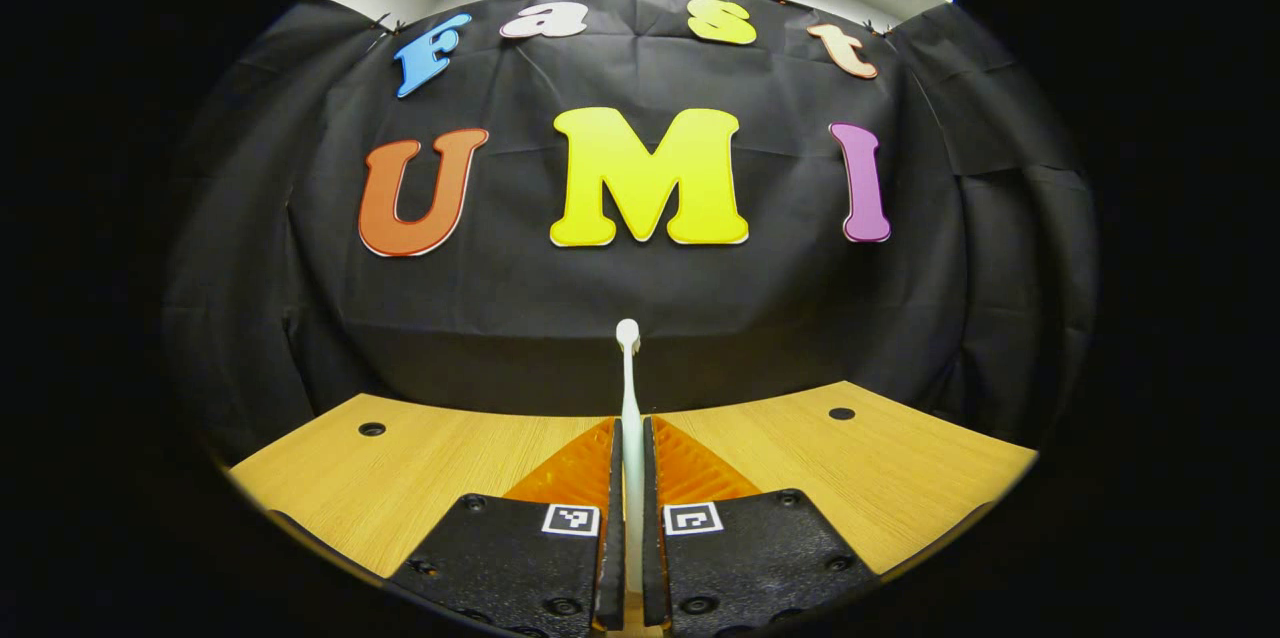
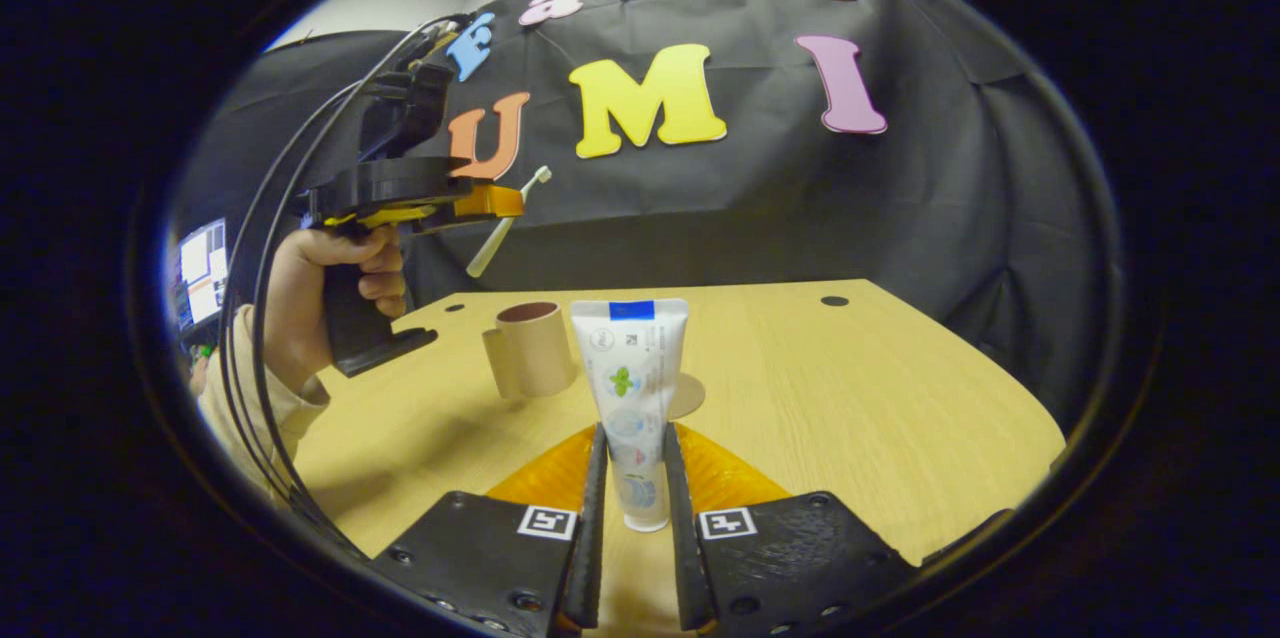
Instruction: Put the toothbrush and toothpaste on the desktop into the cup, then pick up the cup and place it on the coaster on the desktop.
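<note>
While both grippers are raised above the wooden desktop (image 2: 850,388), each one carries one of the task's things. Seen in the left gripper view, the left gripper (image 1: 632,478) has its two fingers pressed close on the handle of the white toothbrush (image 1: 629,388), which stands upright between them with its rounded head at the top, set against the black cloth wall (image 1: 800,298). From the right gripper view the same gripper (image 2: 490,203) appears at the upper left, held by a hand (image 2: 320,288) well above the desk — the toothbrush (image 2: 505,223) runs through it on a slant, head up and to the right. Below that, near the far left part of the desktop, the tan cup (image 2: 530,348) stands upright with its mouth open and its handle on the left side. The right gripper (image 2: 632,478) pinches the toothpaste (image 2: 632,388) low on its body, both fingers against its sides; the tube is upright, its cap end down between the fingers and its flat crimped end at the top. Just behind the tube on its right a round, pale coaster (image 2: 690,396) lies flat on the desk, partly hidden by the tube and near the cup.
</note>
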